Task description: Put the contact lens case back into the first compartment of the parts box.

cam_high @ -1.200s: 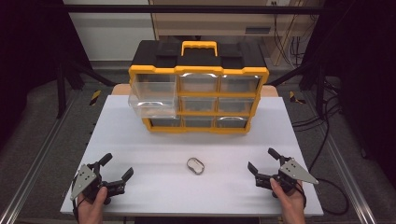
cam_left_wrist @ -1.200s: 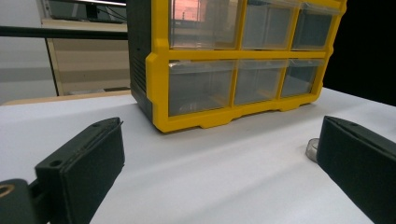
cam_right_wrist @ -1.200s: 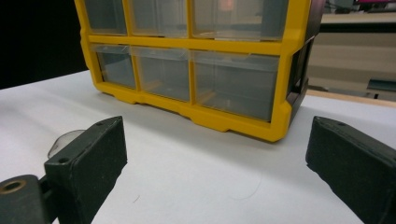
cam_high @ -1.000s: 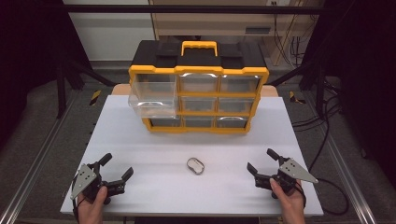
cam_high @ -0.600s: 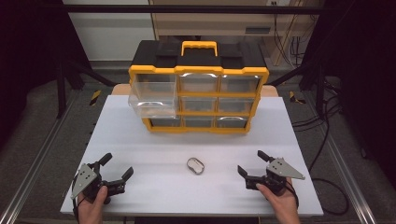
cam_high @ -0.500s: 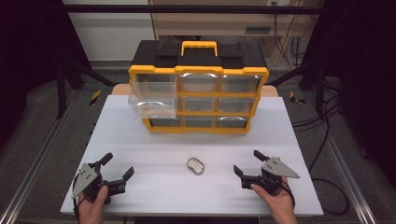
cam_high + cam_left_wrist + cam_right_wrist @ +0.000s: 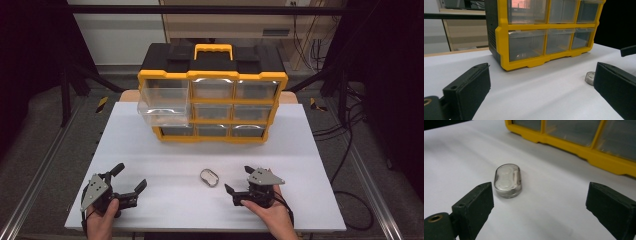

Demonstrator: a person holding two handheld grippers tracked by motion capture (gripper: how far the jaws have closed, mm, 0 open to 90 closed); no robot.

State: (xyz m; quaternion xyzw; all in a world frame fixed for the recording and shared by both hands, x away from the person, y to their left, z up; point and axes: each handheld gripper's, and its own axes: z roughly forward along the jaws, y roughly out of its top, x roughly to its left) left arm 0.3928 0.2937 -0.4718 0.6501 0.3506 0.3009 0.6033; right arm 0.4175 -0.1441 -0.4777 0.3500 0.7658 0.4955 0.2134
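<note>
clear plastic oval case (image 7: pixel 209 177) lay flat on the white table (image 7: pixel 165 150), just left of and slightly beyond the right gripper (image 7: pixel 239 180), long axis running roughly away from the person. right jaws stood spread, just closing a touch, nothing between them; left gripper (image 7: pixel 129 177) sat spread and farther off.

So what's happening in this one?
A person holds a gripper in each hand at a white table. The right gripper, jaws open, is closing in on a small clear oval case lying in front of a yellow drawer organizer. The left gripper sits open, off to the side.
</note>
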